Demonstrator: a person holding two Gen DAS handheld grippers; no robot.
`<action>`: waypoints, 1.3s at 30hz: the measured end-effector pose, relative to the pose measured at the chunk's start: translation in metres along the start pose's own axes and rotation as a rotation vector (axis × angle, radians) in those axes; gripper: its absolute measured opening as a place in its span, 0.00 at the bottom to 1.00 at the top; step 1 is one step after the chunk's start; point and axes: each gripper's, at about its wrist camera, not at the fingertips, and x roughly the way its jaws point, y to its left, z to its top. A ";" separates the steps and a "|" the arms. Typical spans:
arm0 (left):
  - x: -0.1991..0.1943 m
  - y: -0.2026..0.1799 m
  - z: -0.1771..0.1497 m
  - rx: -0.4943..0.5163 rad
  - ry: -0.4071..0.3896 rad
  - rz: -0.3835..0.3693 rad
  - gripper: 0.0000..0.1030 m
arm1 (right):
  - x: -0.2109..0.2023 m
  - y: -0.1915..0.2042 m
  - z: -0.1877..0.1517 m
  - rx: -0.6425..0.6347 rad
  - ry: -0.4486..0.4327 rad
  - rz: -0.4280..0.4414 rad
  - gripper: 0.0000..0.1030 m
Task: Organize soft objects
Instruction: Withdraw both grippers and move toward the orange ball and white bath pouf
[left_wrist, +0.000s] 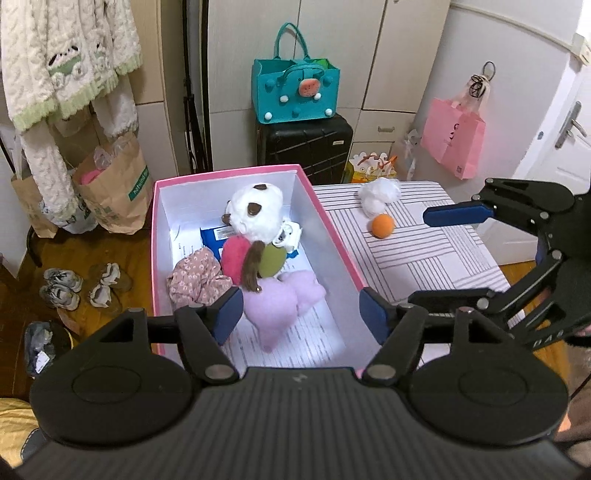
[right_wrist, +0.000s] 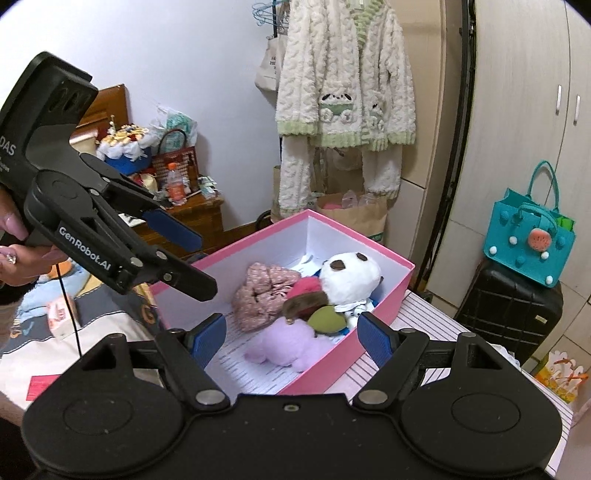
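A pink box (left_wrist: 334, 218) with white walls stands on a striped table (left_wrist: 443, 258). It holds a white panda plush (left_wrist: 258, 210), a pink, green and brown plush (left_wrist: 240, 258), a floral cloth (left_wrist: 195, 277) and a lilac plush (left_wrist: 277, 306). My left gripper (left_wrist: 301, 315) hangs open above the lilac plush, with nothing between its pads. Beside the box lie a white fluffy toy (left_wrist: 376, 195) and an orange ball (left_wrist: 382, 226). My right gripper (right_wrist: 291, 338) is open and empty over the box's near corner (right_wrist: 332, 369). The left gripper (right_wrist: 207, 264) shows at the left of the right wrist view.
A teal felt bag (left_wrist: 295, 92) sits on a black suitcase (left_wrist: 306, 147) behind the table. A pink paper bag (left_wrist: 454, 140) hangs on the right. Brown paper bags (left_wrist: 114, 192) and shoes (left_wrist: 62, 288) are on the floor at left. Fluffy pyjamas (right_wrist: 343, 92) hang above.
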 end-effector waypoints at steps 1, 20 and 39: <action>-0.006 -0.003 -0.002 0.005 -0.004 0.003 0.68 | -0.007 0.002 -0.001 -0.001 -0.003 0.003 0.80; -0.050 -0.062 -0.059 0.054 0.012 -0.067 0.76 | -0.071 0.013 -0.060 0.047 0.056 -0.014 0.80; 0.009 -0.107 -0.071 0.103 0.166 -0.240 0.75 | -0.074 -0.042 -0.130 0.188 0.141 -0.066 0.80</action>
